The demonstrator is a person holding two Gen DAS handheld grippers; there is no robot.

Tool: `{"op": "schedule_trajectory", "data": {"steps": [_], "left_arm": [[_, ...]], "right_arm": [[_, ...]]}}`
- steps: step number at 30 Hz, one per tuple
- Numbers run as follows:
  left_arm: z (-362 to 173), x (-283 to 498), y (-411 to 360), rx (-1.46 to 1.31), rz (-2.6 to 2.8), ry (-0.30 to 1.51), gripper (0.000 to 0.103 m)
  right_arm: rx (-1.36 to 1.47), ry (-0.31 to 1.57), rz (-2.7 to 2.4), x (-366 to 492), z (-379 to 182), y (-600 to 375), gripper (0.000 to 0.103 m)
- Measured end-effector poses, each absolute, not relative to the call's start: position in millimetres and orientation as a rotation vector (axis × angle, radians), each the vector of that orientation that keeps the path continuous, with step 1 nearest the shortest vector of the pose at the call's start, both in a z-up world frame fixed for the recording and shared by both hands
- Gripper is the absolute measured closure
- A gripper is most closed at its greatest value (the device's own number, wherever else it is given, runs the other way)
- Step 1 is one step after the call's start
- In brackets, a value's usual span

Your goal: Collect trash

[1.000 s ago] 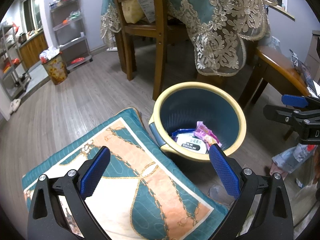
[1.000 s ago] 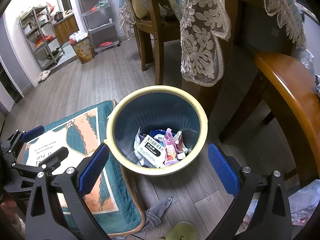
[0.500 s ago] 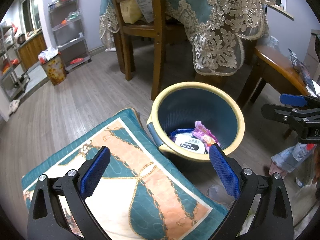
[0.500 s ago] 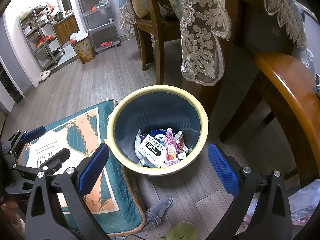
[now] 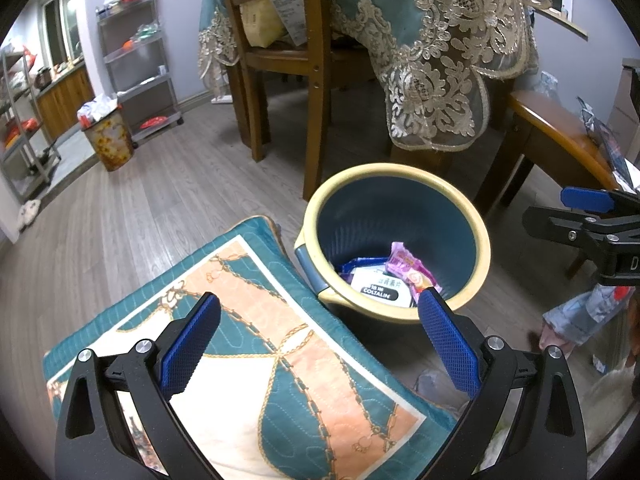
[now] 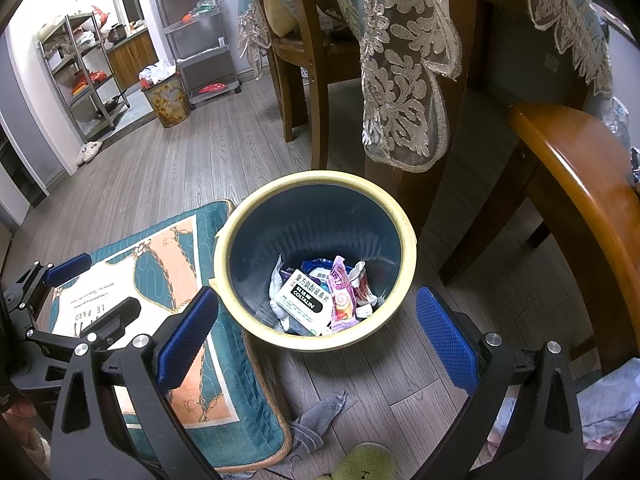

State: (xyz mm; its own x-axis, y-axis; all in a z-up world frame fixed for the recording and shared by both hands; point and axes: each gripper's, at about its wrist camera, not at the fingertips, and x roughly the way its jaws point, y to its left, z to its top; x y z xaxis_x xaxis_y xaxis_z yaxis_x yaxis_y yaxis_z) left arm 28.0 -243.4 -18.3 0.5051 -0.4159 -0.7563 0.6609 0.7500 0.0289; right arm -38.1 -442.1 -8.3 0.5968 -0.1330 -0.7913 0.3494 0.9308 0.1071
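A blue trash bin with a cream rim point(image 6: 248, 216) point(image 5: 482, 232) stands on the wood floor. Inside lie a white COLTALIN box point(image 6: 306, 294) point(image 5: 380, 286), a pink candy wrapper point(image 6: 344, 298) point(image 5: 406, 262) and other crumpled wrappers. My right gripper point(image 6: 316, 328) is open and empty, hovering over the bin's near rim. My left gripper point(image 5: 318, 334) is open and empty, above a teal and peach cushion point(image 5: 256, 340), left of the bin. The left gripper also shows in the right wrist view point(image 6: 80, 292), and the right gripper in the left wrist view point(image 5: 588, 216).
A wooden chair point(image 5: 280, 60) and a table with a lace cloth point(image 5: 432, 60) stand behind the bin. A wooden stool point(image 6: 580, 184) is at the right. A grey rag point(image 6: 320, 416) and clothes point(image 6: 604, 404) lie on the floor. A flowered bin point(image 5: 108, 140) and shelves are far left.
The left gripper has drawn back and lifted slightly, so the bin sits a little farther away in its view. The right gripper has barely moved. Both stay open.
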Motion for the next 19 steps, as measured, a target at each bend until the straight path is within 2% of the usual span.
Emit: {"op": "schedule_trajectory", "data": {"steps": [19], "left_arm": [[-10.4,32.3,-235.5,0.381,-0.605,0.809,0.005]], "right_arm": [[0.279,0.903,-0.284,-34.8,-10.3,-439.6,0.006]]}}
